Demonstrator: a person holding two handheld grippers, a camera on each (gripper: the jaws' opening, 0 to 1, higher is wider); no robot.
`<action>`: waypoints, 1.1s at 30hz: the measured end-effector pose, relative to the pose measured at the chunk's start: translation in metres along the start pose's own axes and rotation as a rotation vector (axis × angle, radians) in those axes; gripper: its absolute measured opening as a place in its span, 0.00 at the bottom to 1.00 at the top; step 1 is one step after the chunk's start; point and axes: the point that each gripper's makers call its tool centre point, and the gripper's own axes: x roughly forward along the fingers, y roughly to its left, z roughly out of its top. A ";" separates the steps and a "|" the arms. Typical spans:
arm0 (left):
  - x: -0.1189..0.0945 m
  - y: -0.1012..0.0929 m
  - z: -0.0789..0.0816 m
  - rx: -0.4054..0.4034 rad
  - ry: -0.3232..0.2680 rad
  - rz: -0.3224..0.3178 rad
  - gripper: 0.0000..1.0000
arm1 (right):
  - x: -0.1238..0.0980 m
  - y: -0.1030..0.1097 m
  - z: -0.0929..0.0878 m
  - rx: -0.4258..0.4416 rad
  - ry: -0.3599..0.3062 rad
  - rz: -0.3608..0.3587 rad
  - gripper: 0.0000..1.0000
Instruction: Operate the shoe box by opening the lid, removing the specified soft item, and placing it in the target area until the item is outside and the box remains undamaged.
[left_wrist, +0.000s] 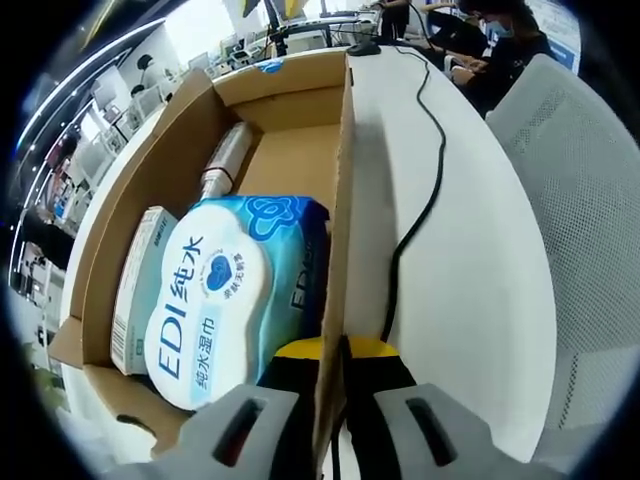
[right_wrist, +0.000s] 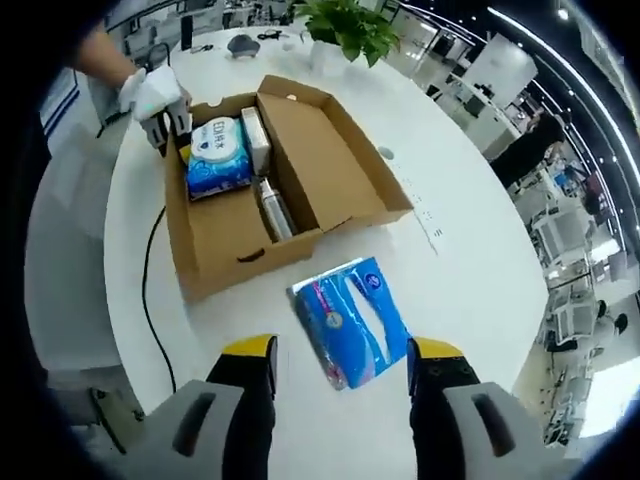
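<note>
The left gripper (left_wrist: 335, 385) clamps the box (right_wrist: 300, 150) wall; a pull could tear it. The right gripper (right_wrist: 340, 375) stands apart over the blue pack (right_wrist: 350, 320), lying outside, near the box.

- The left gripper (left_wrist: 335, 395) has two black jaws with yellow tips on pale grey housings, each with a dark slot.
- The right gripper (right_wrist: 342, 372) looks the same: yellow-tipped black jaws, grey bases.
- A white glove (right_wrist: 152, 92) covers the person's hand.
</note>
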 end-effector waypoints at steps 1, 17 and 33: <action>0.000 0.000 0.000 0.006 -0.001 0.001 0.04 | -0.004 0.000 0.002 0.016 -0.006 -0.015 0.46; -0.001 -0.001 0.000 0.003 0.001 0.002 0.04 | -0.022 0.017 0.020 0.011 -0.064 -0.086 0.46; -0.002 -0.001 -0.001 0.003 0.000 0.002 0.04 | -0.032 0.038 0.030 0.016 -0.123 -0.116 0.46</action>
